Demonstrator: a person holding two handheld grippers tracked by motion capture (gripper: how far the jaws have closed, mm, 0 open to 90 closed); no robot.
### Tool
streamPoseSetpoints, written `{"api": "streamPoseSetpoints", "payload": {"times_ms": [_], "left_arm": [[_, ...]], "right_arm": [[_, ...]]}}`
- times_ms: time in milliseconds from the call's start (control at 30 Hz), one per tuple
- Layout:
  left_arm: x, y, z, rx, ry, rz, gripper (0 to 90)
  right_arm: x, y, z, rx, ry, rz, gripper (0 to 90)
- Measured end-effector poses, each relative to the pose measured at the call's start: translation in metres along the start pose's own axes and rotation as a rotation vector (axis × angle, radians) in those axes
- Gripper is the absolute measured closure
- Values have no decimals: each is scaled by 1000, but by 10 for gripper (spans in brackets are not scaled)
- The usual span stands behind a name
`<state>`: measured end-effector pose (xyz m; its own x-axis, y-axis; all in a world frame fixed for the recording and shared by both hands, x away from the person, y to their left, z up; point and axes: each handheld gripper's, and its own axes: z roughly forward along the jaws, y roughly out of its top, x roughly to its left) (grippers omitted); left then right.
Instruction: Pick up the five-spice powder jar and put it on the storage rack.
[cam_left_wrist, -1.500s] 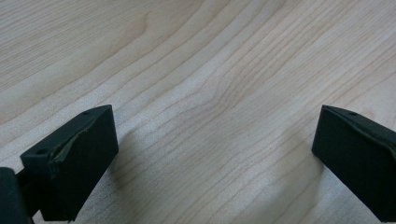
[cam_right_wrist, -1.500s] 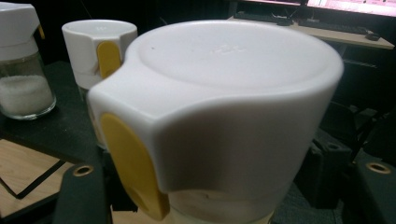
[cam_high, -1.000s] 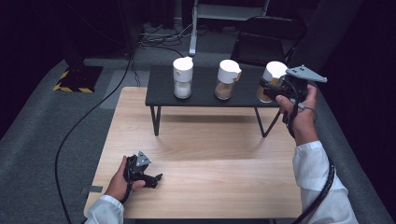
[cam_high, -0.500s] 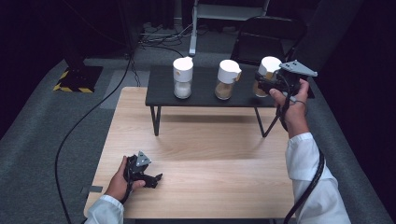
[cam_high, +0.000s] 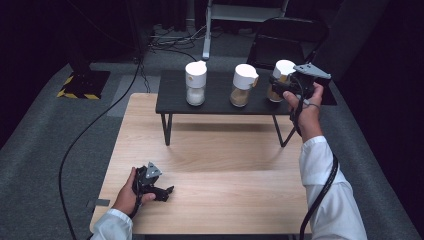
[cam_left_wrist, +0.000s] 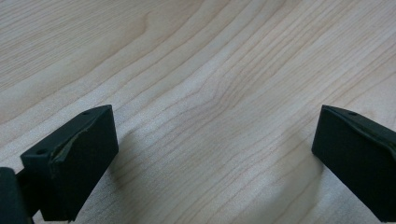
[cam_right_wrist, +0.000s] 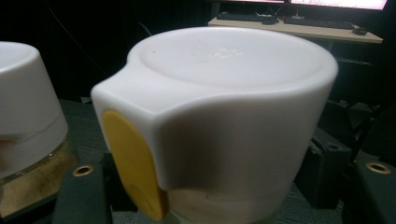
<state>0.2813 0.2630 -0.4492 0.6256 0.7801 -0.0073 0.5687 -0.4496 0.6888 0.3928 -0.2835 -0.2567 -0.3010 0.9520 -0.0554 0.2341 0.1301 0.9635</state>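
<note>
Right gripper sits at the right end of the black raised shelf, jaws pinched on the rightmost jar, below its white lid. The jar sits between the two jaws, standing upright on the shelf.

Right gripper view: the white lid up close, a yellow pour flap on its left side, pale contents just visible under the lid's rim. Black jaw bodies flank the jar low at either side. The middle jar stands just beside it at left, brown grains behind glass. A desk with keyboards shows far back.

High view: three lidded jars in a row on the shelf; the left jar holds white grains, the middle one brown. The right hand reaches in from the right; the grey plate covers part of the gripped jar.

Left gripper lies low on the wooden table, near the front left edge, well apart from the shelf. Left gripper view: jaws spread wide, bare wood grain between them.
</note>
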Motion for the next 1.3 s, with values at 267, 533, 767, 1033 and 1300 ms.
{"api": "streamPoseSetpoints", "payload": {"times_ms": [267, 533, 767, 1033, 1300], "left_arm": [[0, 0, 0, 1, 1, 2, 0], [0, 0, 0, 1, 1, 3, 0], [0, 0, 0, 1, 1, 3, 0], [0, 0, 0, 1, 1, 3, 0], [0, 0, 0, 1, 1, 3, 0]], "right_arm": [[1, -4, 8, 13, 1, 13, 298], [2, -8, 10, 10, 7, 8, 297], [1, -11, 9, 2, 10, -3, 296], [-1, -9, 10, 17, 0, 21, 289], [-6, -7, 12, 39, 21, 27, 237]]}}
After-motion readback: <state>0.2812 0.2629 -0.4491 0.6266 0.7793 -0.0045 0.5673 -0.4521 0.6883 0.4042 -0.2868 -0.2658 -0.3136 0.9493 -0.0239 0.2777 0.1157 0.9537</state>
